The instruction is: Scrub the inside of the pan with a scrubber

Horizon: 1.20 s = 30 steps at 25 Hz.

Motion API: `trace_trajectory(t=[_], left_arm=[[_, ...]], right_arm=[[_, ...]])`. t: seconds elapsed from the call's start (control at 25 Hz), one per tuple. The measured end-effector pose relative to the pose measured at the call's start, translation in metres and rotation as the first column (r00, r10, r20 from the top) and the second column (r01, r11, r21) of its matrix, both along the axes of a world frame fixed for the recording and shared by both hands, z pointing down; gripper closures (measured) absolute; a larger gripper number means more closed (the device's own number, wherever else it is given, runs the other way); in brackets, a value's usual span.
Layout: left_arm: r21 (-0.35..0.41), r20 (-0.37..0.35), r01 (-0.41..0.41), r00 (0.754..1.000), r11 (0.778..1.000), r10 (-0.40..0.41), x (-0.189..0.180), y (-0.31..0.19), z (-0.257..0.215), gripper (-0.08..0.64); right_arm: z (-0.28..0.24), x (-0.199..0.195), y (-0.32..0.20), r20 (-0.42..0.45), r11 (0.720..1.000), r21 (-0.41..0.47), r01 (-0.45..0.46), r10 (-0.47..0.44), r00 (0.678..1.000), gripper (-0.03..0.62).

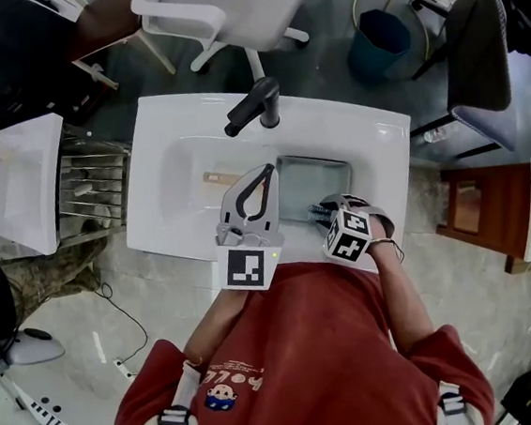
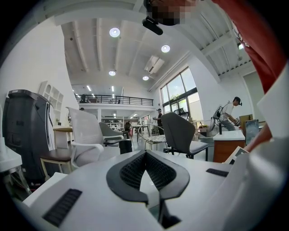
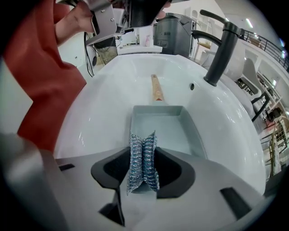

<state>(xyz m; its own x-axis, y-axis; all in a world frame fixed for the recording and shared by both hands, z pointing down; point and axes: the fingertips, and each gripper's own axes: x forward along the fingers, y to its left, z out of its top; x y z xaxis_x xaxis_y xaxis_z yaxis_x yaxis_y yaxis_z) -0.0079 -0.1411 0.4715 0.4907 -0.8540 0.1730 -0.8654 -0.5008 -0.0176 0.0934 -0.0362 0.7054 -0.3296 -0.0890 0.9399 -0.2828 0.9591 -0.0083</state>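
A grey rectangular pan point(image 1: 314, 185) point(image 3: 159, 127) lies in the white sink point(image 1: 173, 183) point(image 3: 101, 92), its wooden handle point(image 1: 218, 178) point(image 3: 156, 88) pointing left. My right gripper point(image 1: 328, 215) point(image 3: 143, 168) is shut on a silver steel-wool scrubber point(image 1: 318, 211) point(image 3: 143, 158), held just above the pan's near edge. My left gripper point(image 1: 267, 171) point(image 2: 145, 154) is shut on nothing and hangs over the sink's front, left of the pan. It points away from the basin: the left gripper view shows only the room.
A black faucet point(image 1: 256, 106) point(image 3: 220, 52) rises behind the pan. A wire dish rack point(image 1: 91, 183) stands left of the sink. Behind it are a white chair point(image 1: 225, 8), a blue bin point(image 1: 378, 42) and a grey office chair point(image 1: 475, 53).
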Motion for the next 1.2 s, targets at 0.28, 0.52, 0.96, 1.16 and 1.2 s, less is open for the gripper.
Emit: trace_trajectory(t=[0.28,0.52,0.96,1.16,1.2], left_arm=[[-0.006,0.006,-0.001,1.000,1.000,0.001,0.000,-0.002,0.000,0.546],[-0.008,0.015,-0.008,1.000,1.000,0.008,0.003,-0.002,0.002,0.546],[-0.002,0.005,-0.006,1.000,1.000,0.006,0.003,-0.001,-0.001,0.546],[-0.006,0.005,-0.004,1.000,1.000,0.004,0.002,-0.001,0.001,0.546],[-0.006,0.005,-0.003,1.000,1.000,0.003,0.001,-0.001,0.001,0.546]], right_arm=[[0.011,-0.006,0.004,-0.021,0.999,-0.012,0.030,-0.030,0.999,0.423],[0.011,-0.006,0.004,-0.020,0.999,-0.022,0.032,-0.032,0.999,0.426],[0.015,-0.005,-0.009,-0.032,0.999,0.004,0.042,-0.042,0.999,0.425],[0.017,0.000,-0.026,-0.053,0.998,0.058,0.038,-0.035,0.998,0.425],[0.017,0.000,-0.030,-0.055,0.997,0.068,0.036,-0.032,0.998,0.425]])
